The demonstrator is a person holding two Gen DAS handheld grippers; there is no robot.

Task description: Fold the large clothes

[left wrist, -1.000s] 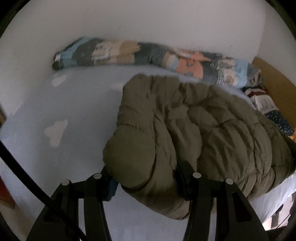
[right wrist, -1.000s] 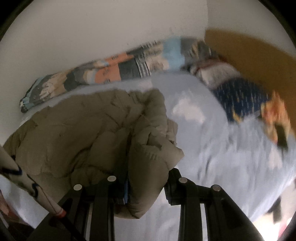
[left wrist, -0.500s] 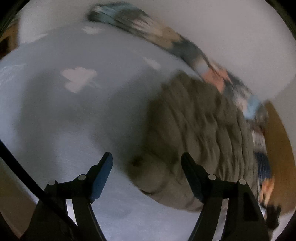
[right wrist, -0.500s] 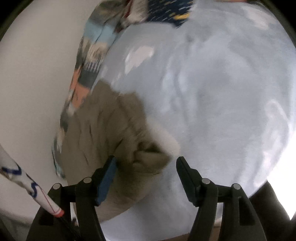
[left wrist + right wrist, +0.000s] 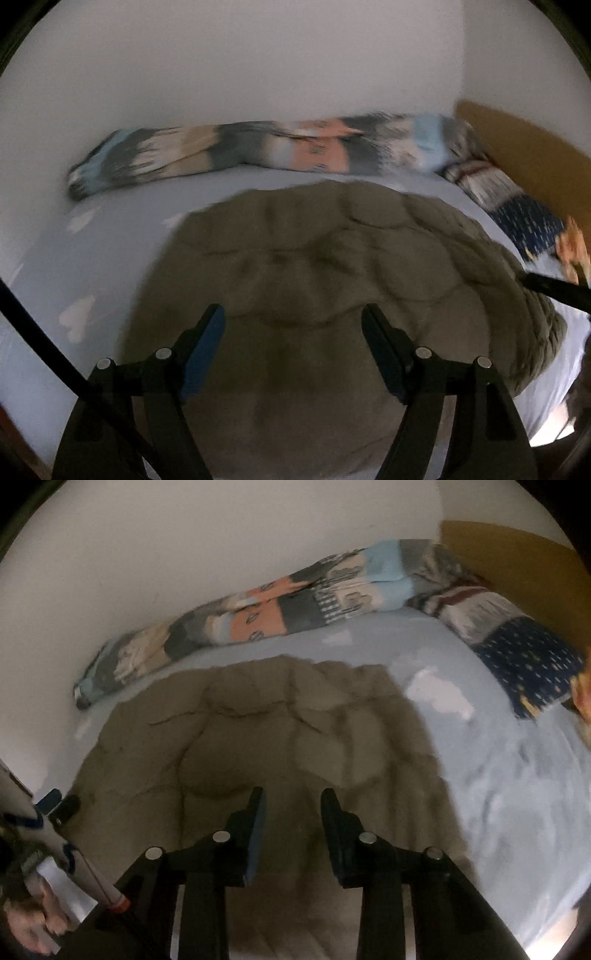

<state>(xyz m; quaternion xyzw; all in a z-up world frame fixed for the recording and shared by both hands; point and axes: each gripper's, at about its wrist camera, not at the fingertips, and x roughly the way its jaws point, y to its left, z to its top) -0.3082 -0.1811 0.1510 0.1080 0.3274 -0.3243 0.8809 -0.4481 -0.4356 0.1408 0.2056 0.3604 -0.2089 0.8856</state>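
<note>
An olive quilted puffer jacket point(image 5: 314, 258) lies folded in a flat bundle on the light blue bed sheet point(image 5: 92, 258). My left gripper point(image 5: 293, 326) hovers over its near edge, open wide, with nothing between the fingers. In the right wrist view the same jacket point(image 5: 258, 731) spreads out ahead of my right gripper point(image 5: 291, 806), which stands open with a narrower gap and holds nothing. A dark tip of the left gripper point(image 5: 57, 805) shows at the jacket's left edge.
A rolled patterned blanket point(image 5: 277, 155) runs along the white wall at the back. Pillows point(image 5: 517, 653) lie at the right by a brown headboard point(image 5: 517, 554). A hand point(image 5: 33, 923) and a white rod with a red tip point(image 5: 92, 882) show at bottom left.
Both grippers let go of the jacket they held a second ago, swung apart, and now face it again. The jacket lies flatter. The right jaws have narrowed.
</note>
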